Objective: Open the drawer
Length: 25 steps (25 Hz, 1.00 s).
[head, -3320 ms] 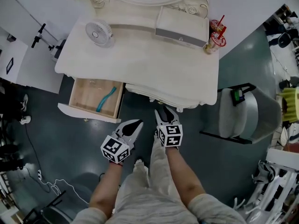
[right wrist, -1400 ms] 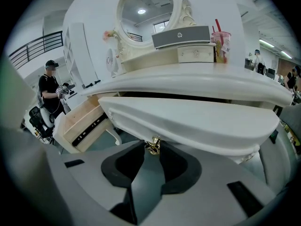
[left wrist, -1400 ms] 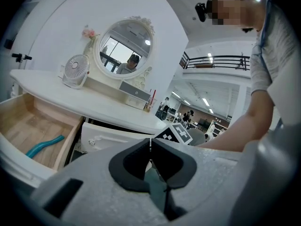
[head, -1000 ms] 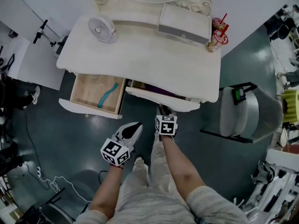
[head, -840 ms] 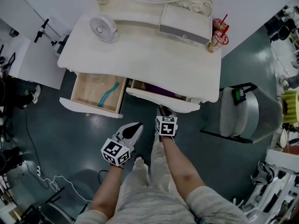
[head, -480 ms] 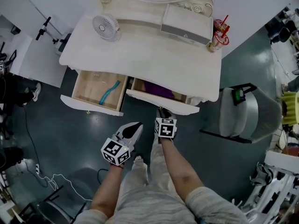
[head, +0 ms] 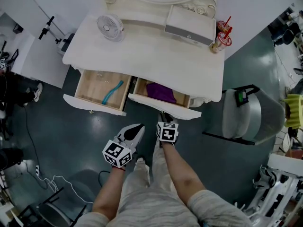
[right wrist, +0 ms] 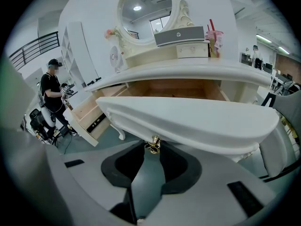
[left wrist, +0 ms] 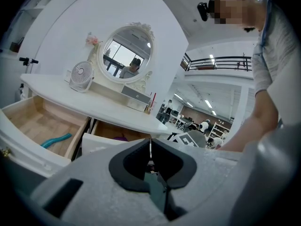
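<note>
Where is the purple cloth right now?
Head view, centre: the purple cloth lies inside the middle drawer, right of the left drawer with the teal tool, just above the right gripper, which grips that drawer's knob.

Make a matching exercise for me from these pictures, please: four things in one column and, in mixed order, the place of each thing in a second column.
Things
1. fan
2. teal tool
3. purple cloth
4. gold knob

Places
A. in the middle drawer
B. between the jaws of the right gripper
C. on the table top
D. in the left drawer

Pairs: 1-C, 2-D, 3-A, 4-B
</note>
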Each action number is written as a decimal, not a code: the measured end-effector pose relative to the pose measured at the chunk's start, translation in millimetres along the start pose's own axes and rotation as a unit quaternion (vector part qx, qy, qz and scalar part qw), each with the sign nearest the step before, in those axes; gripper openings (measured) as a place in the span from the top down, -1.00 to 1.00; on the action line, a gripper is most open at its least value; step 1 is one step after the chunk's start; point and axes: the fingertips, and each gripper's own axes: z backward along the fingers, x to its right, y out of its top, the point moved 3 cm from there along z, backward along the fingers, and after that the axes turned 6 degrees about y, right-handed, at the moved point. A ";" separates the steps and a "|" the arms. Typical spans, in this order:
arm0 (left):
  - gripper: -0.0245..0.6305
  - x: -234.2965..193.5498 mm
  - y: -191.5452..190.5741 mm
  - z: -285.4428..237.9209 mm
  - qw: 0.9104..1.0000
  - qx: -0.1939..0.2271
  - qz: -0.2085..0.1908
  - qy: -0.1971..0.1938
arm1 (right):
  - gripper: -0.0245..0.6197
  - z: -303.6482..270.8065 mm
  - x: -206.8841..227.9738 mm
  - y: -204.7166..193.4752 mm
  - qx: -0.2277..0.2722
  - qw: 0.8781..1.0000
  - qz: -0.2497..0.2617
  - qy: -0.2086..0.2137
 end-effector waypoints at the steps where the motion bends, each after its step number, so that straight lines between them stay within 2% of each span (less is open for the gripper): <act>1: 0.88 0.2 0.0 1.1 1.000 0.000 0.000 0.000 | 0.62 1.0 -0.7 -1.1 0.000 1.000 -0.001 0.000; 25: 0.88 4.4 0.5 35.2 1.000 0.008 -0.002 0.009 | 0.61 21.9 -19.4 -32.7 -0.022 1.000 -0.020 -0.007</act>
